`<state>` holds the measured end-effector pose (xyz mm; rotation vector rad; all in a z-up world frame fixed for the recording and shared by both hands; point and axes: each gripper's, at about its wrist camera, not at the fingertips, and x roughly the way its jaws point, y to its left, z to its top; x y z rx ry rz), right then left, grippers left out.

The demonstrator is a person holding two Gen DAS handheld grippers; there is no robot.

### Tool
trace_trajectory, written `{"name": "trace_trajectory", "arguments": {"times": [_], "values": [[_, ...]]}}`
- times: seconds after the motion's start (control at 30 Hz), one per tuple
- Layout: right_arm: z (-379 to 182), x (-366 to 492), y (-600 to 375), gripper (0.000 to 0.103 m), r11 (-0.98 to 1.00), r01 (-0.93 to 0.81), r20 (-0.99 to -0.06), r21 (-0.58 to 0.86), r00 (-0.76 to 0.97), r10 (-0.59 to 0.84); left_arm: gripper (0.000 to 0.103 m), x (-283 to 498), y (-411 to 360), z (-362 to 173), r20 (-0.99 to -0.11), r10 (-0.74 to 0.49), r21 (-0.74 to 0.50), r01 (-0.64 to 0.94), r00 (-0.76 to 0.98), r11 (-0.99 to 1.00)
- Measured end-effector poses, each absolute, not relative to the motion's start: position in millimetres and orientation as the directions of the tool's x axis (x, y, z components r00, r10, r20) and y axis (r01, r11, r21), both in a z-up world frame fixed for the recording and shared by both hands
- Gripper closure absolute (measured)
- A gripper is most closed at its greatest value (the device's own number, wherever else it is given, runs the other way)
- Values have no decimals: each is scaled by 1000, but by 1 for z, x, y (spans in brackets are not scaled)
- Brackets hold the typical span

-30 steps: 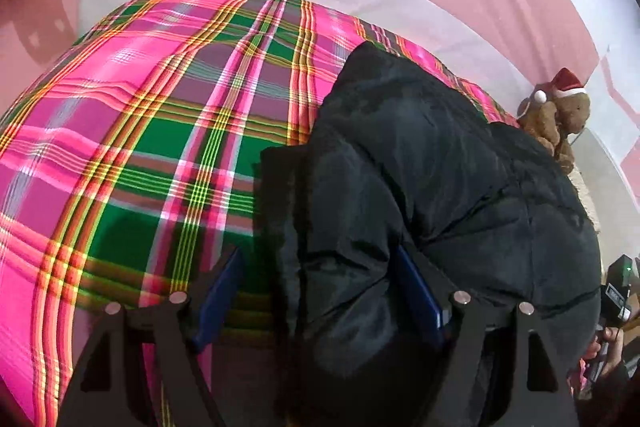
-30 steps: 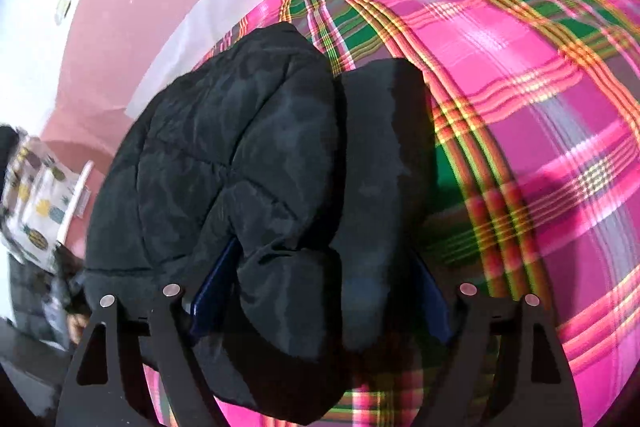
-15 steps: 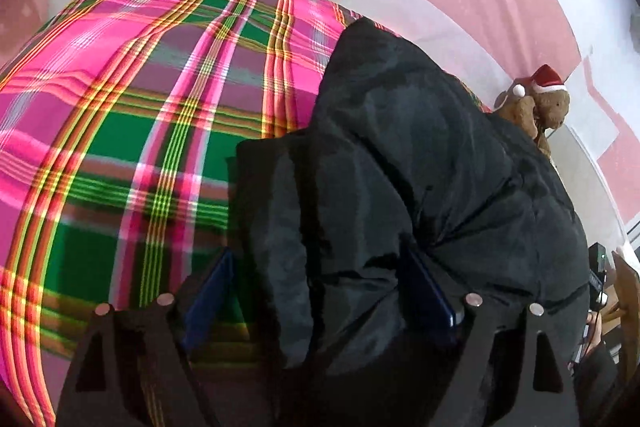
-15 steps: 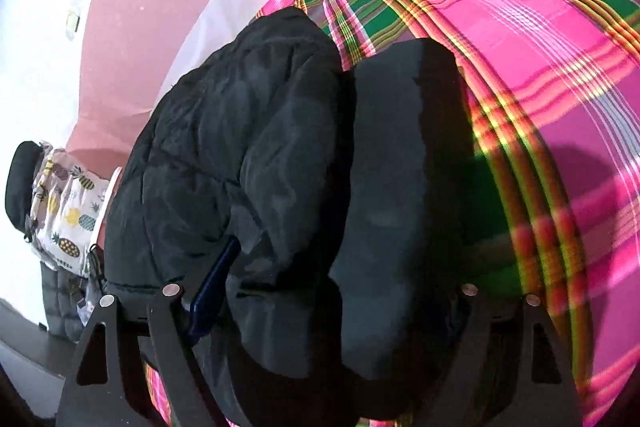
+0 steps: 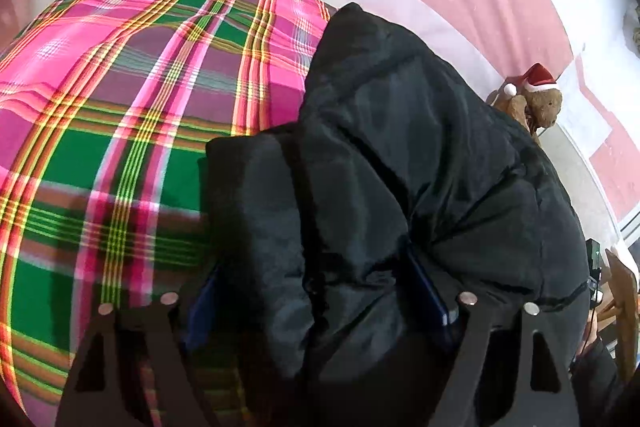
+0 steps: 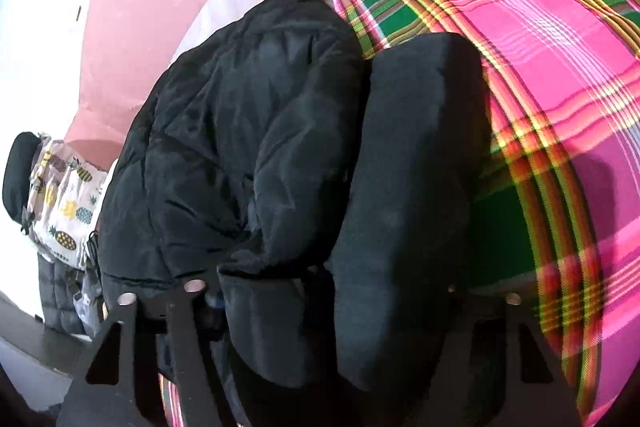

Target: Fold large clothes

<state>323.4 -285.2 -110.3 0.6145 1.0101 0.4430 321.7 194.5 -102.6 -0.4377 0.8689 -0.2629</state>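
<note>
Both grippers — left gripper (image 5: 320, 303), right gripper (image 6: 332, 291) — are closing, fingers around the black puffer jacket (image 5: 400, 167) on the plaid bed (image 5: 120, 107).

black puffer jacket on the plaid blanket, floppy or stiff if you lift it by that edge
Probably floppy: the black puffer jacket slumps in soft quilted folds on the plaid blanket. Likely light but bulky. Its sheen suggests a slippery shell.

Bright, even light falls on the plaid bedspread (image 5: 120, 155), whose stripes bow strongly toward the dark circular rim of each fisheye view. The black puffer jacket (image 5: 400, 167) swallows detail, with faint sheen on its folds. Beside the jacket, the stripes smear with motion blur. At the upper left of the right wrist view, the wall (image 6: 48, 27) glares white, perhaps overexposed.
</note>
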Motion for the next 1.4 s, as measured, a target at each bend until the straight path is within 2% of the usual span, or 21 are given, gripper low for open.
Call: {"name": "trace_trajectory", "arguments": {"times": [0.07,0.13,0.23,0.43,0.93,1.4], "values": [[-107,322,-285,52,752,-73,-642,655,470,605,35,320,192,-102,-666,-409,-481,58,624,875],[-101,323,-281,61,763,-83,-647,641,476,596,51,317,190,-98,-655,-418,-485,74,629,872],[-90,320,-277,70,779,-91,-653,621,489,578,65,312,185,-87,-660,-386,-447,76,645,891],[-58,304,-274,75,805,-132,-645,578,531,550,76,291,175,-58,-664,-313,-353,85,679,932],[3,280,-269,76,801,-227,-573,554,594,565,78,256,172,12,-601,-268,-294,103,753,950],[12,332,-222,75,791,-279,-556,545,586,589,78,283,222,26,-591,-198,-260,47,782,964]]}}
